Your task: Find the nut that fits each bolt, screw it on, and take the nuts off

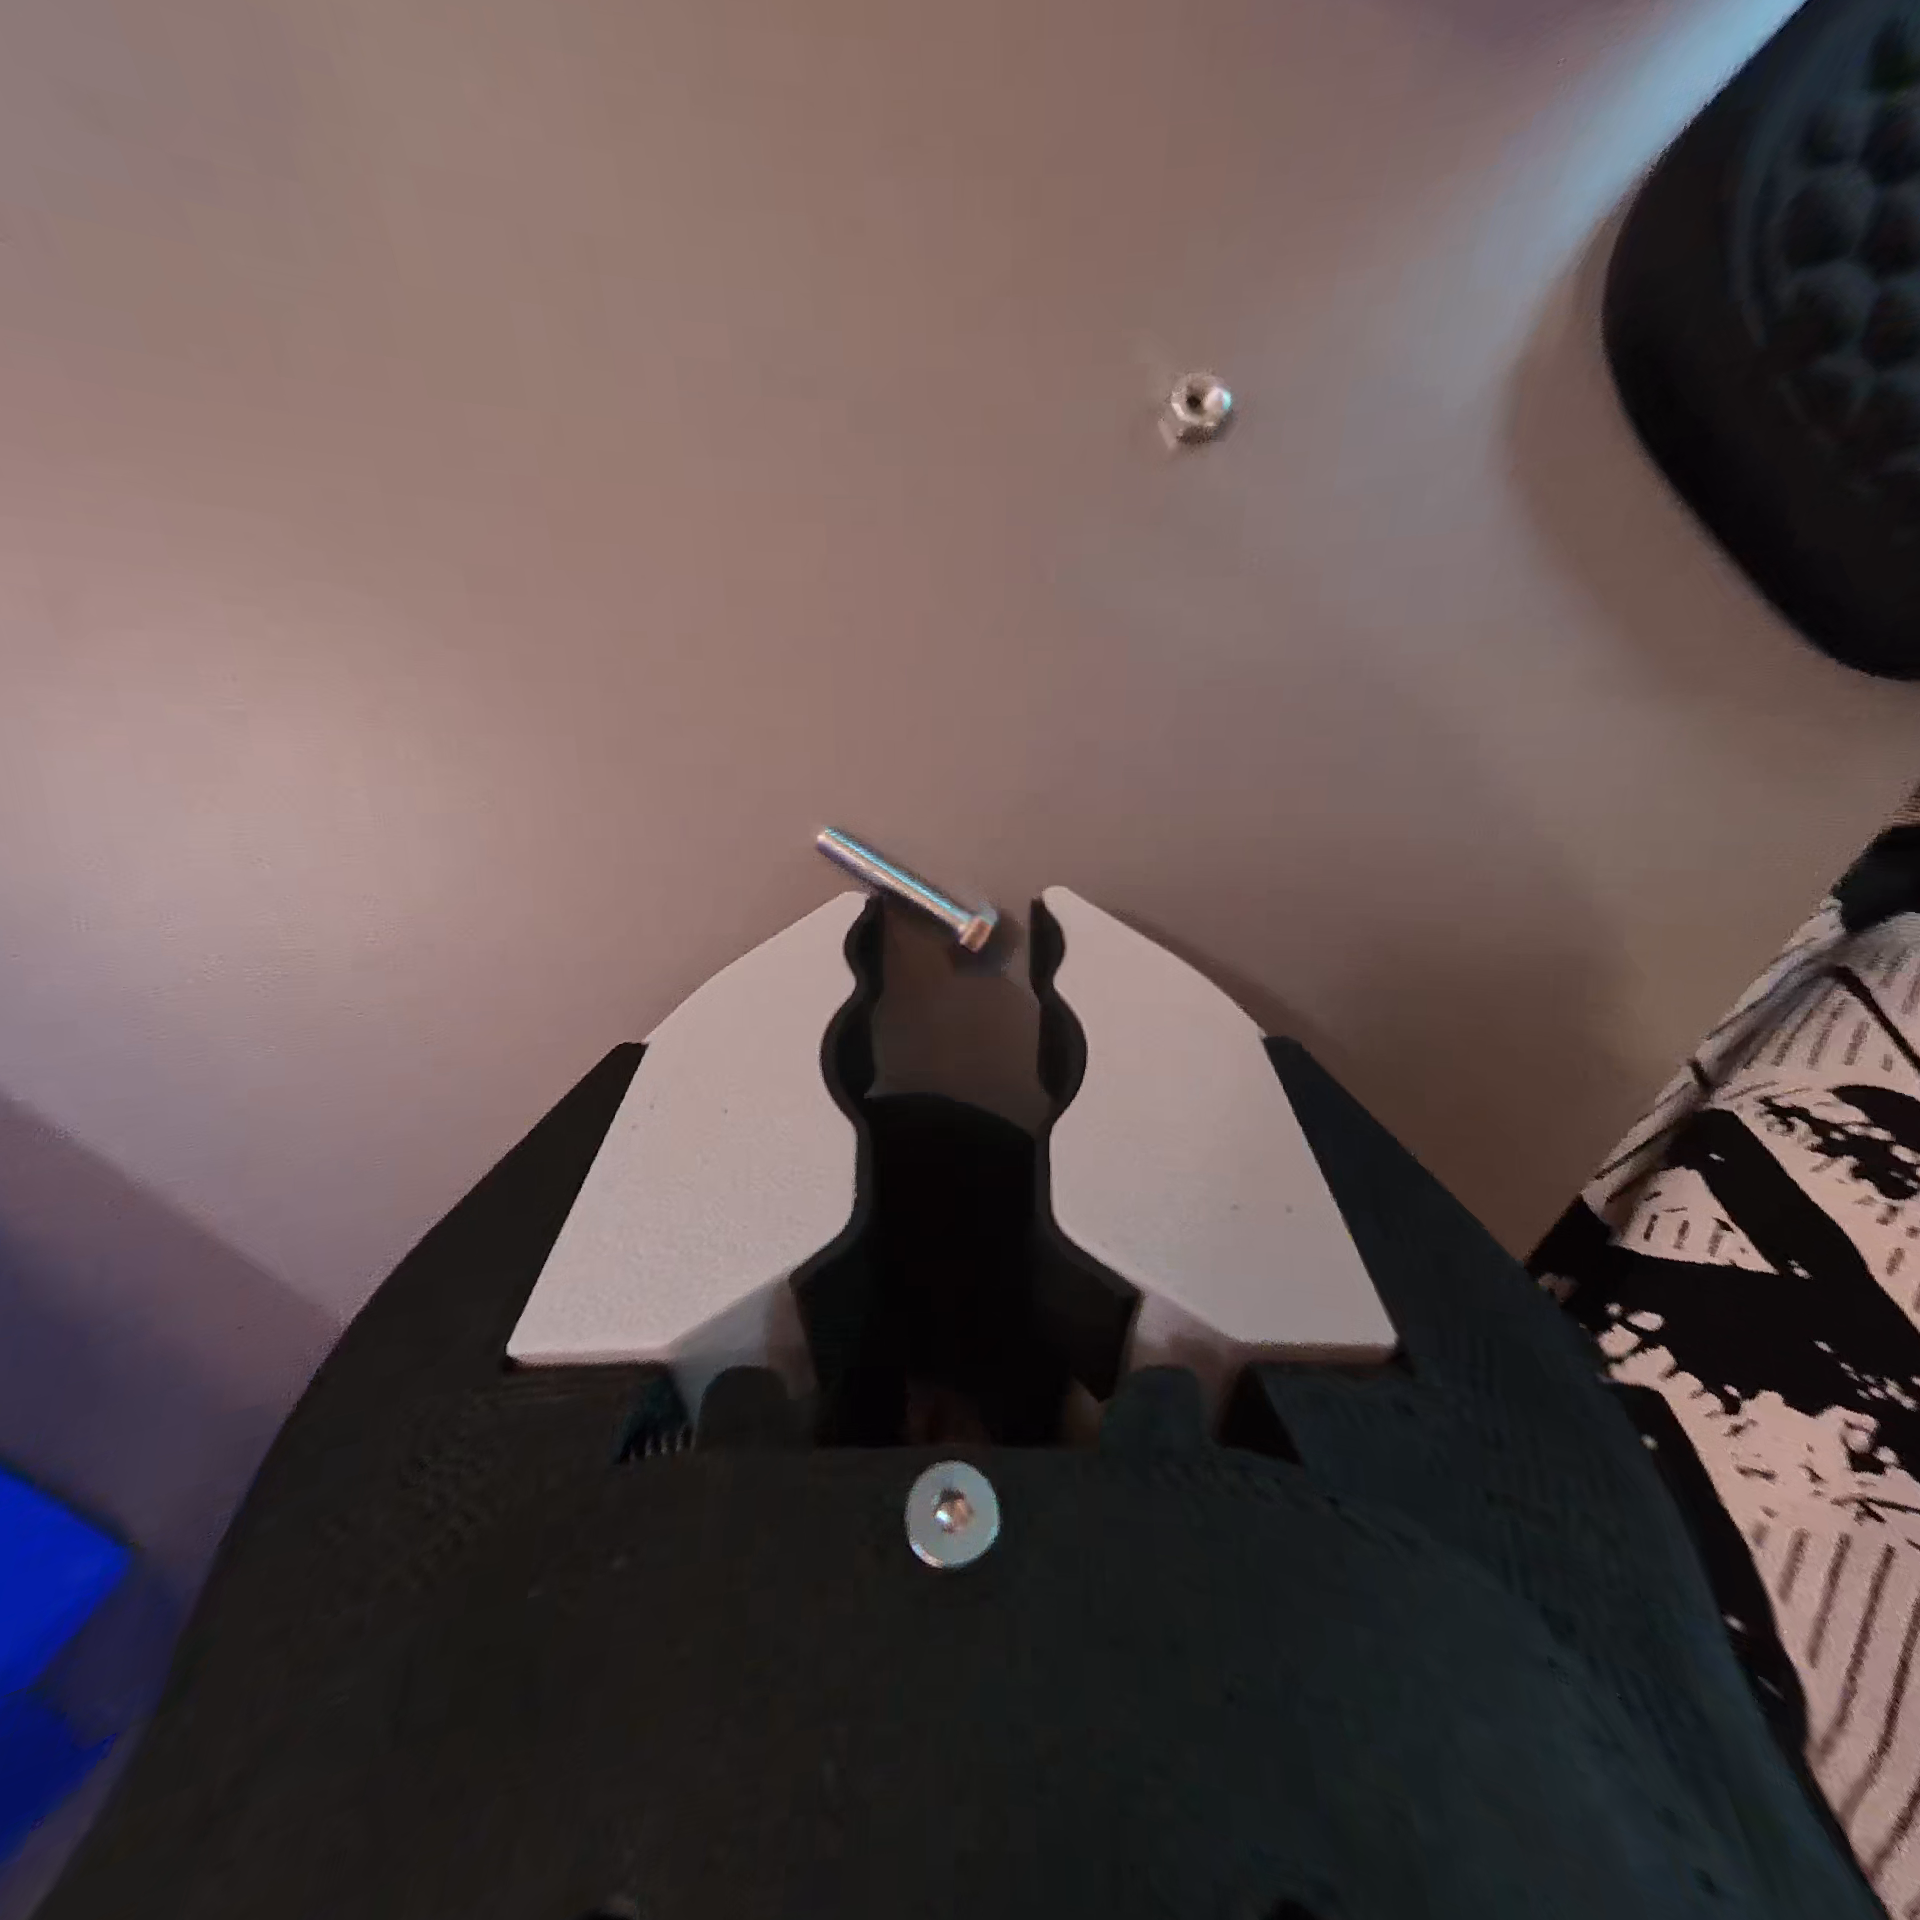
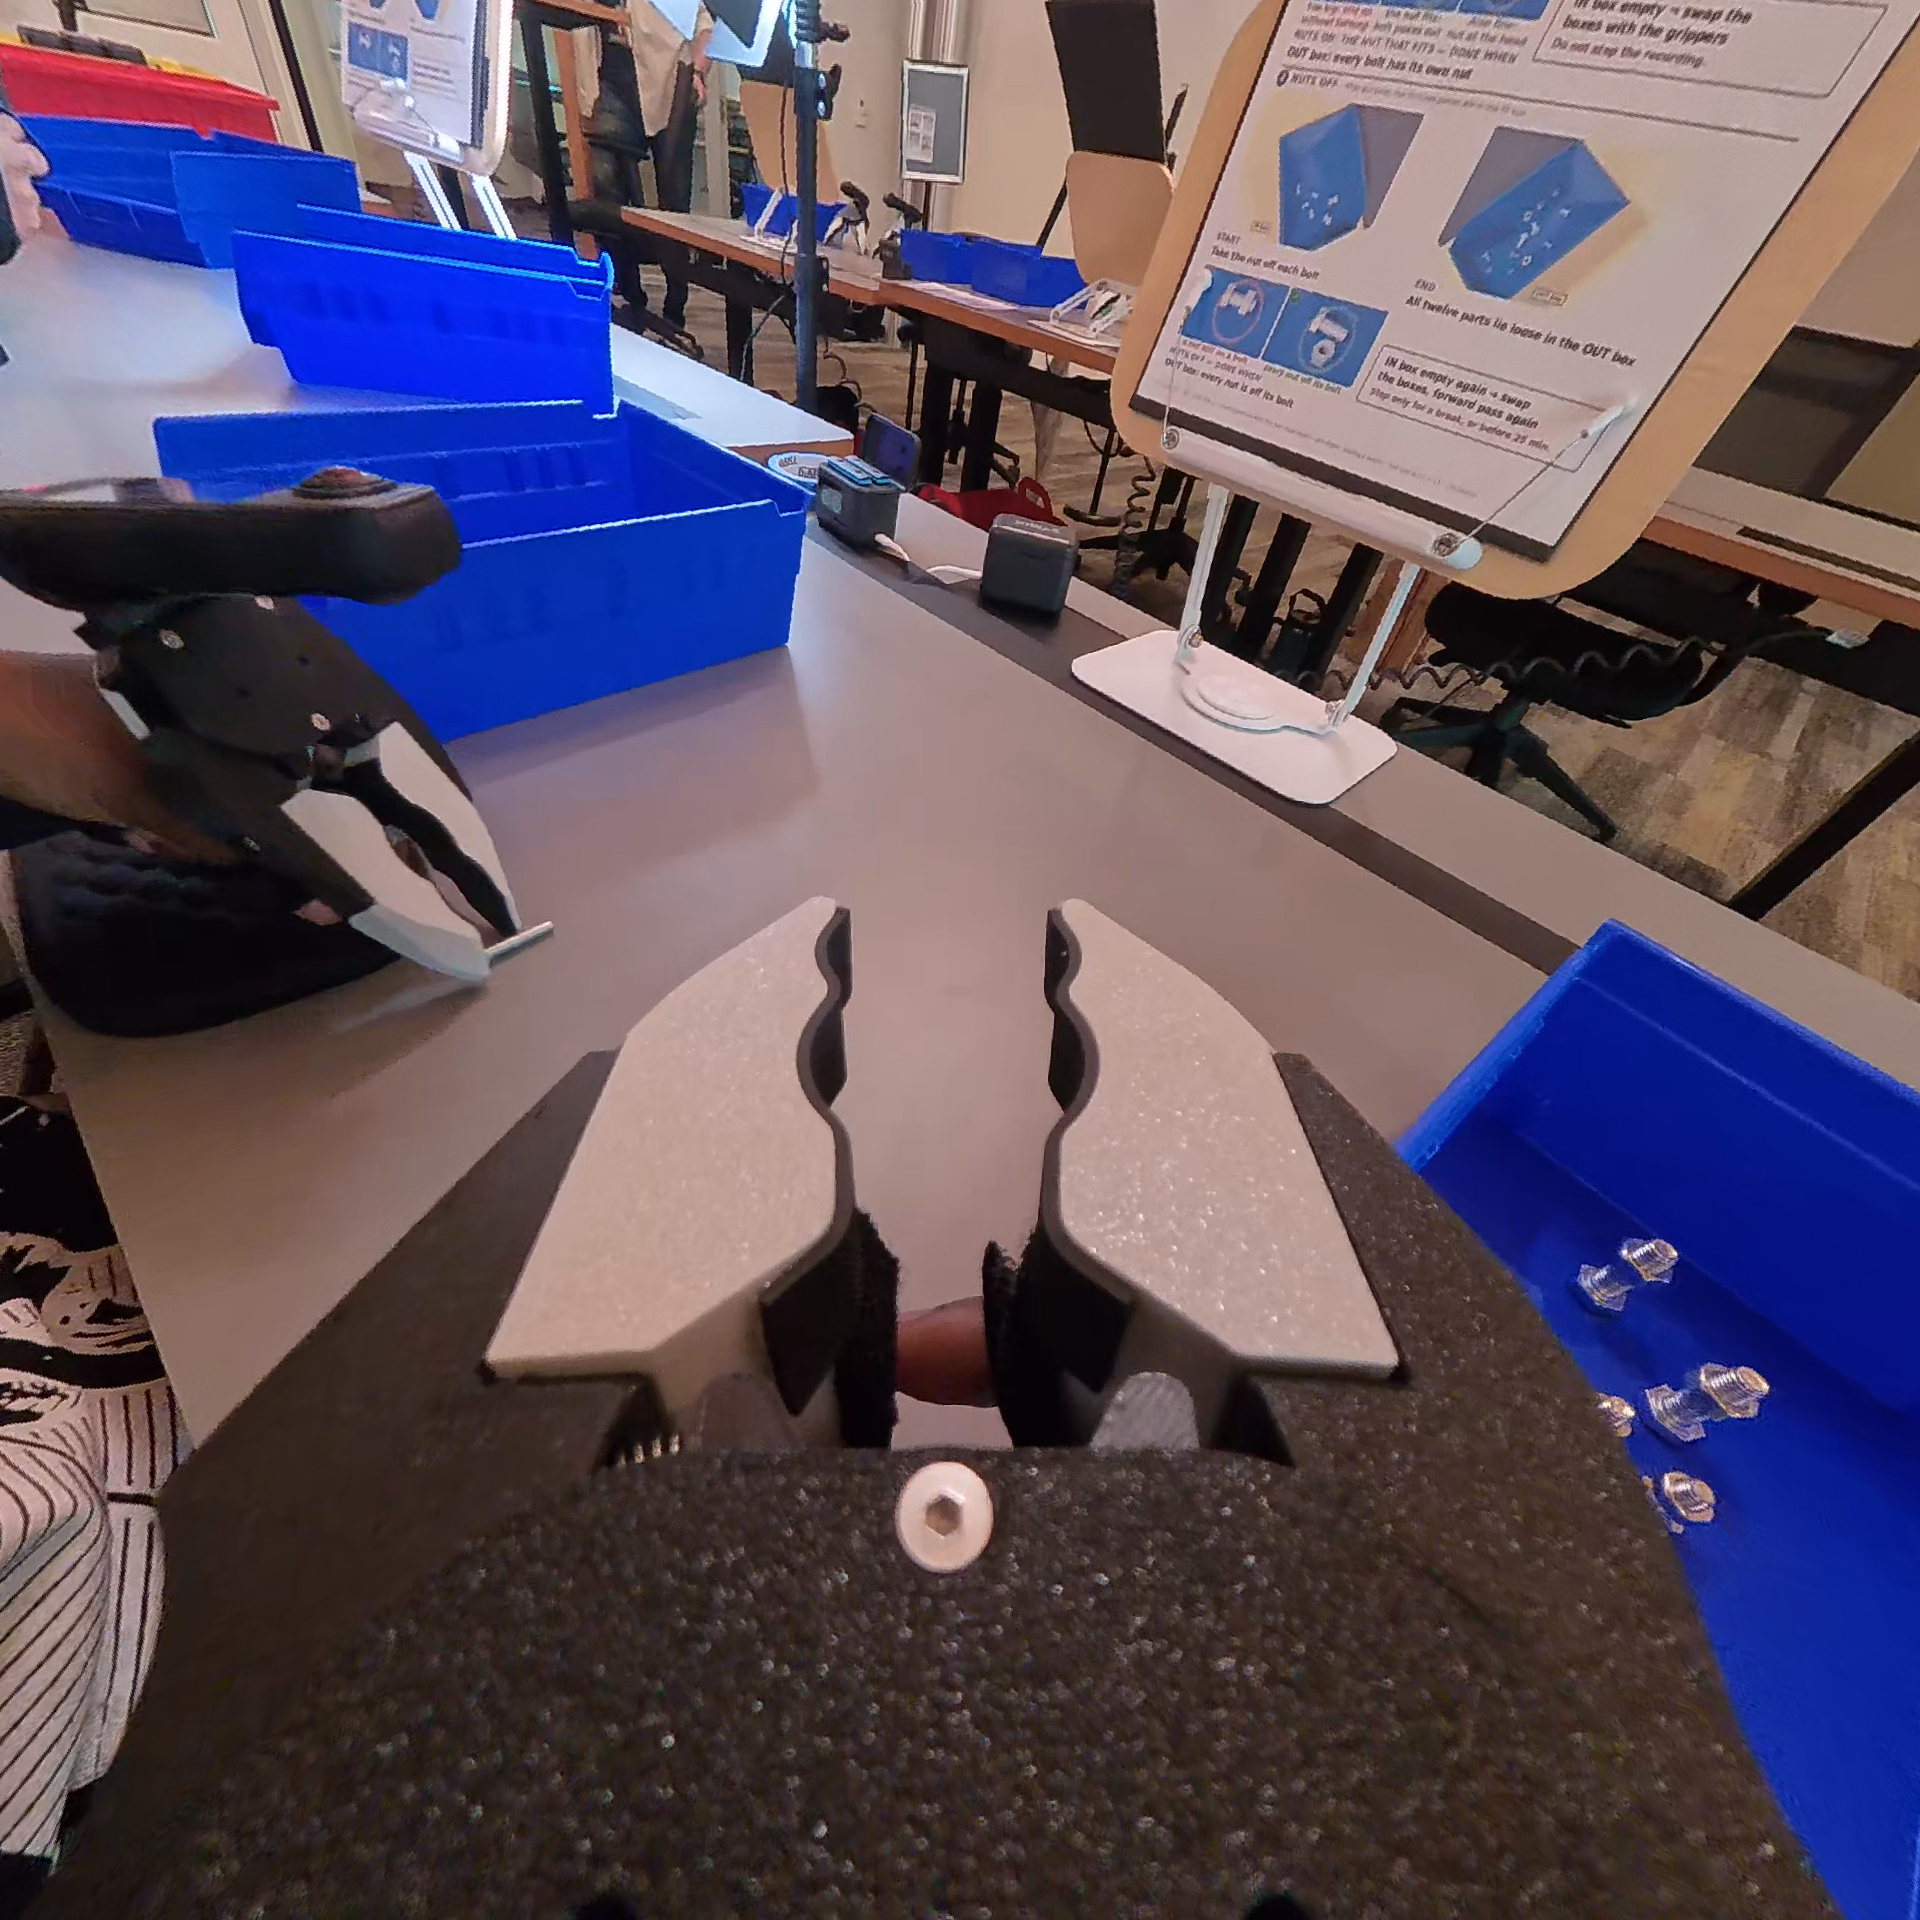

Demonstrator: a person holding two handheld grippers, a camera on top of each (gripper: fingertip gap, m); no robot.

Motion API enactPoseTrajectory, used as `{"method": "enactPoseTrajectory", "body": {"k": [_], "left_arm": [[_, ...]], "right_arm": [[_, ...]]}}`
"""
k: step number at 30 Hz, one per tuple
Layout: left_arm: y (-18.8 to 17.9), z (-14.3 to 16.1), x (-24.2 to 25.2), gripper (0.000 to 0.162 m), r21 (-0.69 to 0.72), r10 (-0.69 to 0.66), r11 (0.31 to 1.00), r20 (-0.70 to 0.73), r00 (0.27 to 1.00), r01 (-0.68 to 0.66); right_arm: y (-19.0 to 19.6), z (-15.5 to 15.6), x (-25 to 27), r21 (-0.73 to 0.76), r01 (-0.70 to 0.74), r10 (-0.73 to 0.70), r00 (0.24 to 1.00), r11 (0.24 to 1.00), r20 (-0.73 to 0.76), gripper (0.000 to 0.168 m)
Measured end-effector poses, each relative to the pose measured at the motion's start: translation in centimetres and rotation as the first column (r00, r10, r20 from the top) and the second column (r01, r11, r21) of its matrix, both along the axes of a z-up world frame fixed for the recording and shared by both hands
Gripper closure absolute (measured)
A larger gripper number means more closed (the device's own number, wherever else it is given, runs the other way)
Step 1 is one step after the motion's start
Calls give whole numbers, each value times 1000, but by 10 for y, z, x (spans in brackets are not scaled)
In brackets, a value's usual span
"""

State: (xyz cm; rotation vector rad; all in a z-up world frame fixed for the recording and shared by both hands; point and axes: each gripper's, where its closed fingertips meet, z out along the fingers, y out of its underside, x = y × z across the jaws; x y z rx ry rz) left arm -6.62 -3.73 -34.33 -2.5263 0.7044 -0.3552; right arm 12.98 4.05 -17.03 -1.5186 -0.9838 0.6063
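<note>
Grey bench (image 1: 520,520) in a busy workroom, left tongs (image 1: 951,904) released right over the bolt (image 1: 904,888) lying flat, probably lining up a grab, its nut (image 1: 1195,405) sitting loose well beyond the bolt, right tongs (image 2: 945,920) released and empty too.

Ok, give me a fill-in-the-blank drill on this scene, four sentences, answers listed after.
1. The left gripper hovers over a small silver ____ lying on the grey table.
2. Farther off on the table lies a loose hex ____.
3. The right gripper is open and holds ____.
4. The clear plastic bolts with nuts on them lie in a bin coloured ____.

Answers: bolt; nut; nothing; blue
</note>
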Motion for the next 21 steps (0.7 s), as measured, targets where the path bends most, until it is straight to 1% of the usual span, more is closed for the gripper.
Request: {"method": "enactPoseTrajectory", "body": {"k": [4,5,7,9,10,11,12,13,15,16,18,19,21], "left_arm": [[4,-2,-2,151,40,-23,999,-118,993,28],[3,-2,0,156,40,-42,998,-118,992,47],[5,-2,1,156,79,-81,993,-132,988,92],[9,1,2,156,133,-118,982,-122,985,134],[13,10,8,156,209,-153,963,-87,984,168],[19,26,16,156,326,-189,926,-34,981,190],[24,48,24,156,455,-217,872,35,976,178],[27,71,32,156,561,-243,817,119,963,137],[25,111,43,156,692,-304,721,281,910,27],[22,124,48,156,727,-343,687,320,883,4],[19,134,53,156,760,-368,650,338,866,-20],[17,137,56,156,770,-389,638,339,857,-15],[13,138,61,156,769,-410,639,353,841,-12]], "right_arm": [[0,3,1,8,6,-6,1000,1000,-11,132],[-1,4,1,8,3,-3,1000,1000,-14,132],[-4,4,-4,4,-13,13,1000,1000,-19,132],[-11,2,-16,-17,-67,66,997,998,-37,135],[-16,0,-25,-40,-112,110,992,993,-57,136],[-23,-1,-37,-67,-163,157,984,984,-86,137],[-29,-4,-49,-98,-213,201,972,972,-120,136],[-34,-7,-62,-132,-256,235,960,958,-153,136],[-43,-12,-88,-189,-328,286,933,926,-219,136],[-48,-15,-101,-210,-359,306,919,909,-249,137],[-56,-18,-122,-237,-397,326,900,887,-289,138],[-59,-19,-130,-242,-411,334,893,879,-302,140],[-62,-22,-140,-248,-425,347,888,871,-303,148]]}}
